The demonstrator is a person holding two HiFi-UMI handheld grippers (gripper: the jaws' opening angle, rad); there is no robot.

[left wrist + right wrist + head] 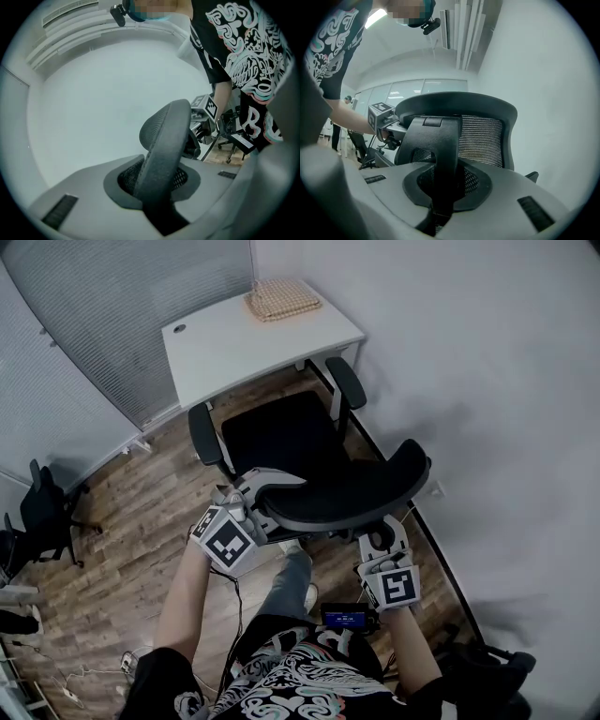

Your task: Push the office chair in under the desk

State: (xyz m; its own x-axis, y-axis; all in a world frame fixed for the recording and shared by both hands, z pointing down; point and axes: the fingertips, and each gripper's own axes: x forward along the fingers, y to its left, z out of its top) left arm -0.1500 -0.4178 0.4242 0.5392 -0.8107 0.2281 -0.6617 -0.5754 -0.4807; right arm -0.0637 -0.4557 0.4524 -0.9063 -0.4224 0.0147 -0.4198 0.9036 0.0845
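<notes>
A black office chair (281, 432) stands on the wood floor with its seat facing a white desk (225, 352), just short of the desk's front edge. Its curved mesh backrest (356, 488) is nearest me. My left gripper (255, 507) is shut on the backrest's left end, which shows as a dark padded edge (161, 150) running between the jaws. My right gripper (380, 542) is shut on the backrest's right side. In the right gripper view its jaws close around the black spine (440, 150) in front of the mesh. The armrests (204, 435) point toward the desk.
A woven mat (281, 298) lies on the desk's far corner. A white wall (487, 381) runs close along the chair's right. Blinds (122, 315) stand behind the desk. Another black chair (47, 507) sits at the far left, and cables (94, 673) lie on the floor.
</notes>
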